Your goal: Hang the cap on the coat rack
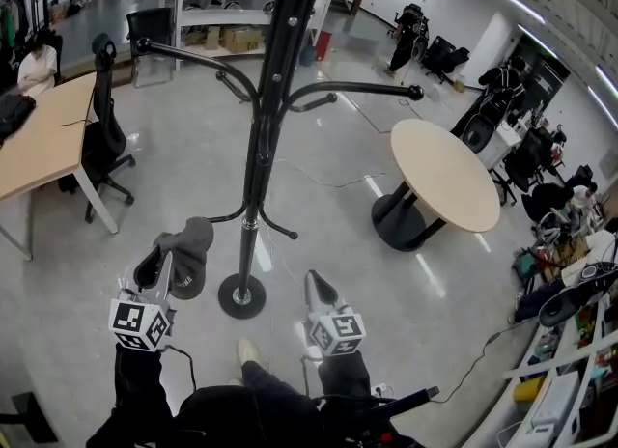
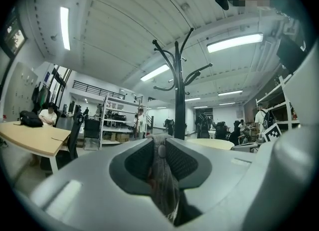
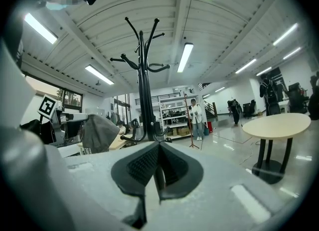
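Note:
A grey cap (image 1: 188, 255) hangs from my left gripper (image 1: 172, 265), whose jaws are shut on its fabric (image 2: 162, 175). It is held left of the black coat rack (image 1: 263, 127), a little away from the pole. The rack stands straight ahead in the left gripper view as the coat rack (image 2: 179, 90), with curved hooks at its top. My right gripper (image 1: 314, 287) is shut with nothing in it, to the right of the rack's round base (image 1: 241, 295). From the right gripper view the cap (image 3: 99, 131) shows at the left, beside the rack's pole (image 3: 145, 95).
A round beige table (image 1: 444, 174) stands to the right of the rack. A long desk (image 1: 39, 142) with a black office chair (image 1: 104, 132) is at the left. Shelving (image 1: 220, 2) lines the back. People stand and sit in the distance.

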`<control>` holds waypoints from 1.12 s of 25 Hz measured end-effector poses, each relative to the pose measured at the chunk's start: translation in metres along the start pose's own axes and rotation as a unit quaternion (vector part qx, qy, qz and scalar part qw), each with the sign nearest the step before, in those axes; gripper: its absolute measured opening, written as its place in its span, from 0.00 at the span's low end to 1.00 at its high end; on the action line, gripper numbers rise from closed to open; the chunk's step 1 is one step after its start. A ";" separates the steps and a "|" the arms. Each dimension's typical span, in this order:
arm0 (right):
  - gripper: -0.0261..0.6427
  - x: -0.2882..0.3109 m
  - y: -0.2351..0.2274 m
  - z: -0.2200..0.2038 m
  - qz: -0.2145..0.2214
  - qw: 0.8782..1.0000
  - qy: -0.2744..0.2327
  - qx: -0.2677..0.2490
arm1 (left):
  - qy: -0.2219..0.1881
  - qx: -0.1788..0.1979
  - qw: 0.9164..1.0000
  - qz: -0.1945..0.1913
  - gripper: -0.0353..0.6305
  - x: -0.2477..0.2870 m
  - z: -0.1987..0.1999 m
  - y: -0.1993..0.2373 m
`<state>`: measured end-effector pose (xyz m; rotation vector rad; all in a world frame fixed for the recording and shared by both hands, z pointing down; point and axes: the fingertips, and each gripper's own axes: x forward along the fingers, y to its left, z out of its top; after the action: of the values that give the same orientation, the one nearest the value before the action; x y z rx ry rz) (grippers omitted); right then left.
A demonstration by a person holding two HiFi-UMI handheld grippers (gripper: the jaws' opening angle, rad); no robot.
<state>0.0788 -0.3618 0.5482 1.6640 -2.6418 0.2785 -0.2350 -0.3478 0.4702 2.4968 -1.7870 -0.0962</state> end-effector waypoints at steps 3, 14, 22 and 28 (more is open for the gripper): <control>0.04 0.005 -0.006 -0.002 -0.004 1.000 0.004 0.002 | 0.004 0.002 1.000 -0.004 0.17 0.013 -0.003 0.003; 0.04 0.014 -0.023 -0.009 -0.022 1.000 0.020 0.005 | 0.026 -0.002 1.000 -0.012 0.17 0.046 -0.023 0.007; 0.04 0.018 -0.026 -0.019 -0.023 0.999 0.028 0.008 | 0.050 -0.014 0.999 -0.013 0.17 0.052 -0.046 0.012; 0.04 0.019 -0.028 -0.021 -0.027 0.999 0.029 0.012 | 0.064 -0.024 0.998 -0.013 0.17 0.056 -0.062 0.015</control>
<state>0.0934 -0.3873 0.5749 1.7052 -2.5573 0.3527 -0.2257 -0.4047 0.5331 2.4337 -1.6818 0.0190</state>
